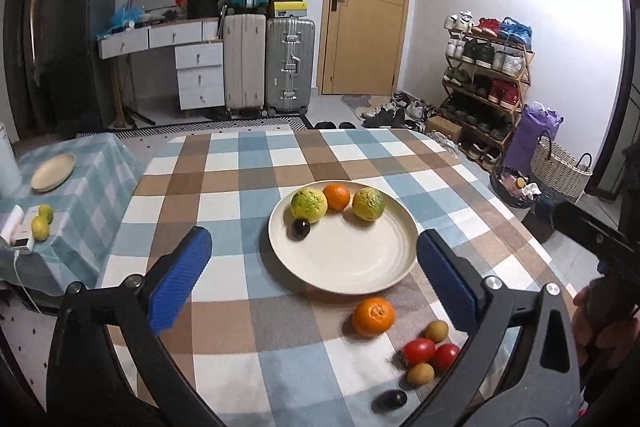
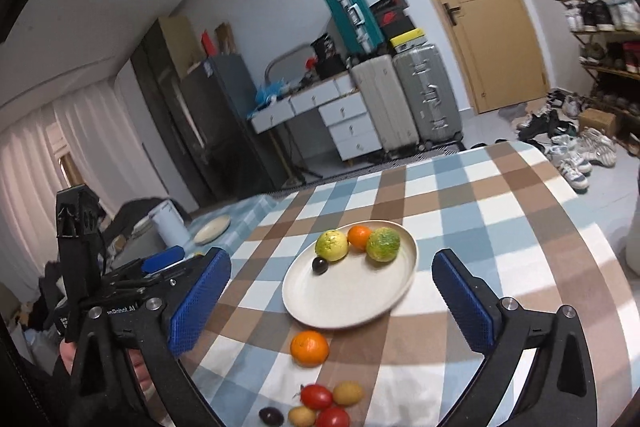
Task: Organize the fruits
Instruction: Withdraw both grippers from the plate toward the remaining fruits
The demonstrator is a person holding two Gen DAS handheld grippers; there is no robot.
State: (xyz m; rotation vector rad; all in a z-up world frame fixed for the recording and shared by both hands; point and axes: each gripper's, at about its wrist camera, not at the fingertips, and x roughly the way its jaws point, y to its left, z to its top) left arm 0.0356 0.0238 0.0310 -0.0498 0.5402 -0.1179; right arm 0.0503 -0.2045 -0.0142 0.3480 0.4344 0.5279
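A cream plate (image 1: pixel 352 259) (image 2: pixel 352 299) sits on the checked tablecloth and holds two yellow-green citrus fruits (image 1: pixel 308 203) (image 1: pixel 368 203), a small orange (image 1: pixel 337 196) and a dark plum (image 1: pixel 300 228). In front of the plate lie a loose orange (image 1: pixel 373 315) (image 2: pixel 309 347), two red tomatoes (image 1: pixel 418 351), two small brown fruits (image 1: pixel 437 330) and a dark plum (image 1: pixel 393 399). My left gripper (image 1: pixel 314 279) is open and empty above the table, near the plate. My right gripper (image 2: pixel 332 303) is open and empty, hovering over the plate's near side.
A side table at the left carries a second small plate (image 1: pixel 53 171), two green-yellow fruits (image 1: pixel 42 222) and a white device. Suitcases, a desk, a door and a shoe rack stand behind. The table's right edge drops off beside baskets on the floor.
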